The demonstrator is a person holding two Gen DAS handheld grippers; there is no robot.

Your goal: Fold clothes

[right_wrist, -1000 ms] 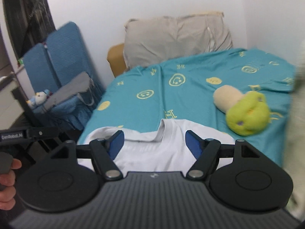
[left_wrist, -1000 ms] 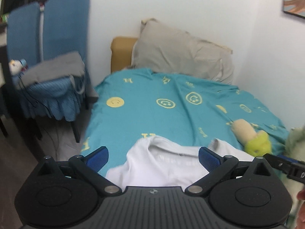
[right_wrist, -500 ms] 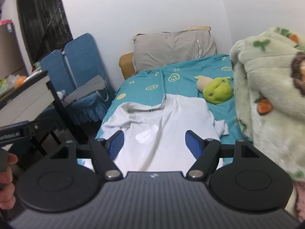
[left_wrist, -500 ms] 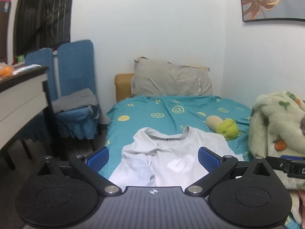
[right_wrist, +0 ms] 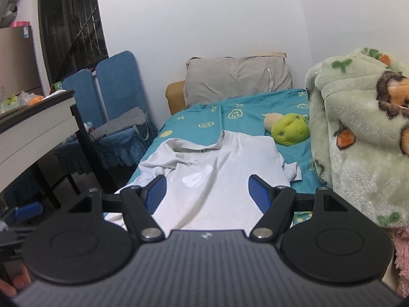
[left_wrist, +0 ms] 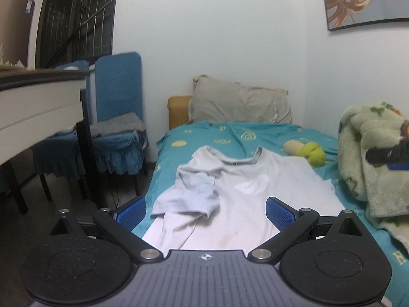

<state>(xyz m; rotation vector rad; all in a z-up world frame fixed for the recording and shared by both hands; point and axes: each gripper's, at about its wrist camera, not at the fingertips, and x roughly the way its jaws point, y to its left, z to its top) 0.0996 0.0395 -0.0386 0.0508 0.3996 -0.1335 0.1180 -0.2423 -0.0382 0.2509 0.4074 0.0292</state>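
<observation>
A white T-shirt (left_wrist: 245,194) (right_wrist: 217,179) lies face up on the teal bed sheet (left_wrist: 255,133) (right_wrist: 255,112), collar toward the pillow. Its left sleeve is folded over onto the chest; the right sleeve sticks out flat. My left gripper (left_wrist: 205,209) hangs open above the shirt's lower hem, holding nothing. My right gripper (right_wrist: 207,192) is also open over the shirt's lower half, empty. Part of the right gripper shows at the right edge of the left wrist view, in front of the blanket.
A fleecy green blanket (right_wrist: 358,133) (left_wrist: 370,153) is heaped on the bed's right side. A green and beige plush toy (right_wrist: 288,128) (left_wrist: 306,151) lies beside the shirt's shoulder. A grey pillow (left_wrist: 240,105) stands at the head. Blue chairs (left_wrist: 115,117) and a white desk (left_wrist: 38,102) stand to the left.
Both grippers have pulled back and up from the bed, so the whole shirt, the blanket and the desk have come into view. Both stayed open throughout.
</observation>
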